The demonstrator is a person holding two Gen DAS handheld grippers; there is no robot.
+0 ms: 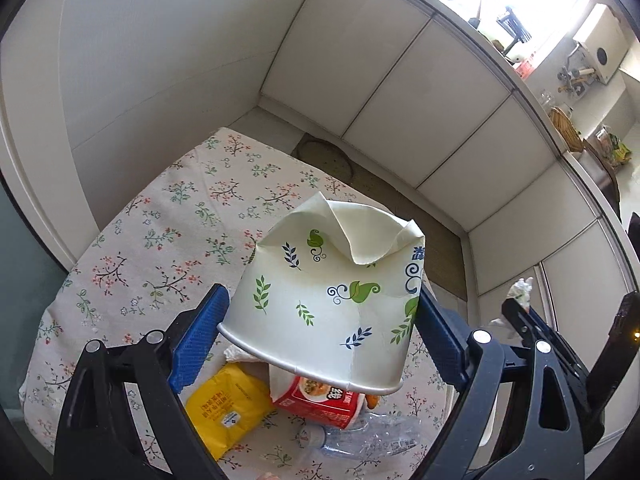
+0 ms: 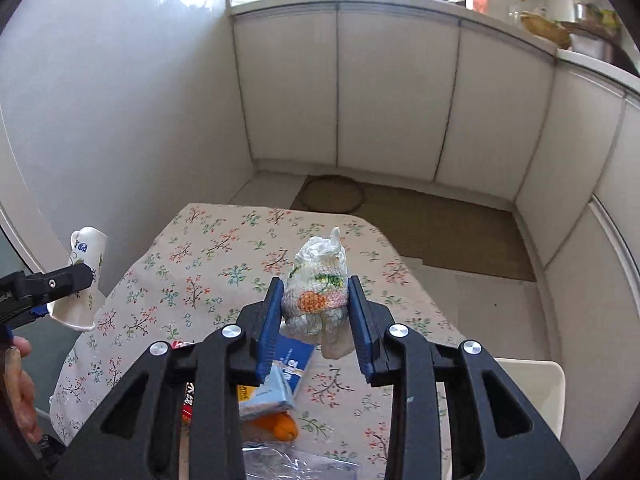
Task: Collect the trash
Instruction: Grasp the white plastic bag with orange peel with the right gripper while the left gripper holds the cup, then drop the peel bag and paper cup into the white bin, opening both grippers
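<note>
I am working over a surface [image 2: 224,240] covered in a pale cloth printed with small red and green flowering sprigs, set in a corner of a room with plain white walls and a run of white cabinet doors [image 2: 396,92] under a bright windowsill crowded with small objects. Beyond the far edge of the surface a brown mat [image 2: 440,228] lies on the floor. My left gripper [image 1: 320,320] has its blue fingers [image 1: 200,340] spread wide and pressed against both sides of a crumpled paper bowl [image 1: 324,300], white with green and blue leaf prints, held upside down above the surface. My right gripper [image 2: 316,312] has its fingers narrowed onto a wad of tissue [image 2: 318,284] printed with an orange and green pattern, lifted clear of the cloth. Near the edge closest to me lies more trash: a yellow packet [image 1: 228,404] with writing too small to read, a red carton [image 1: 320,400] with a food picture, a crushed clear plastic bottle [image 1: 360,436], a blue and white box [image 2: 276,380] and something orange [image 2: 284,428]. A white tray [image 2: 536,392] sits at the right edge.
</note>
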